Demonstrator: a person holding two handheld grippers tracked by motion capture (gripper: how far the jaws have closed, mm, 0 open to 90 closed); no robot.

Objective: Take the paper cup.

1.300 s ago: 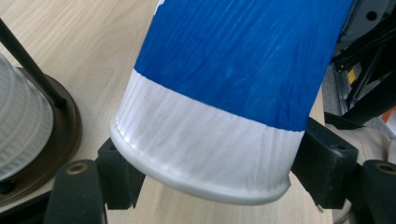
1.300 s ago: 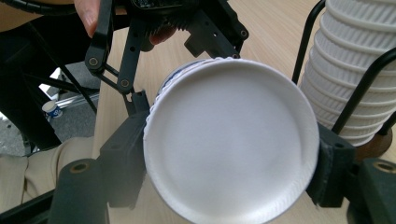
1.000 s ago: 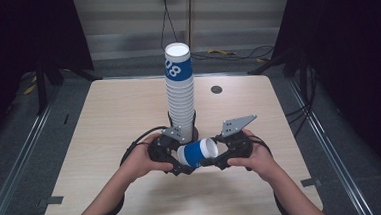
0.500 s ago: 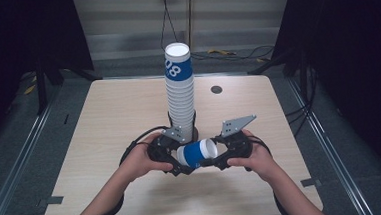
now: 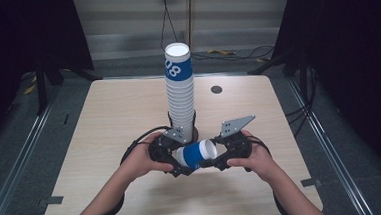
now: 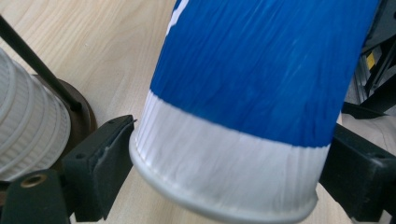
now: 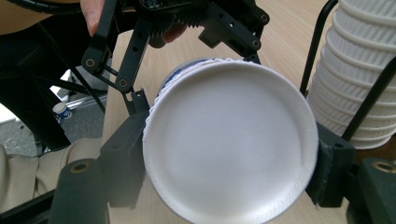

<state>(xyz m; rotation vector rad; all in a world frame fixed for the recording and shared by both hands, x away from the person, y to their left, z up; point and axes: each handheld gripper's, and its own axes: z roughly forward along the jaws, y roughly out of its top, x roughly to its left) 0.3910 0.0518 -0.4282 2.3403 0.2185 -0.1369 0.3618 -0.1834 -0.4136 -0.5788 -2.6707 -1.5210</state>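
A blue-and-white paper cup (image 5: 196, 154) lies on its side just above the table's near middle, held from both ends. My left gripper (image 5: 182, 165) is shut on its white ribbed base end (image 6: 224, 182), a jaw pressing on each side. From the other side, my right gripper (image 5: 215, 158) is shut on the wide end, whose white round face (image 7: 229, 140) looks straight at that gripper's camera. Behind the cup in the right gripper view is the left gripper's body (image 7: 187, 18). A tall stack of matching cups (image 5: 180, 93) stands upright right behind the held cup.
The stack (image 7: 359, 70) sits in a holder with thin black rods (image 6: 37, 60) on a dark round base (image 6: 81, 112). The light wooden table (image 5: 104, 118) has a small dark round fitting (image 5: 216, 89) at the back right. Dark floor and rails run along both sides.
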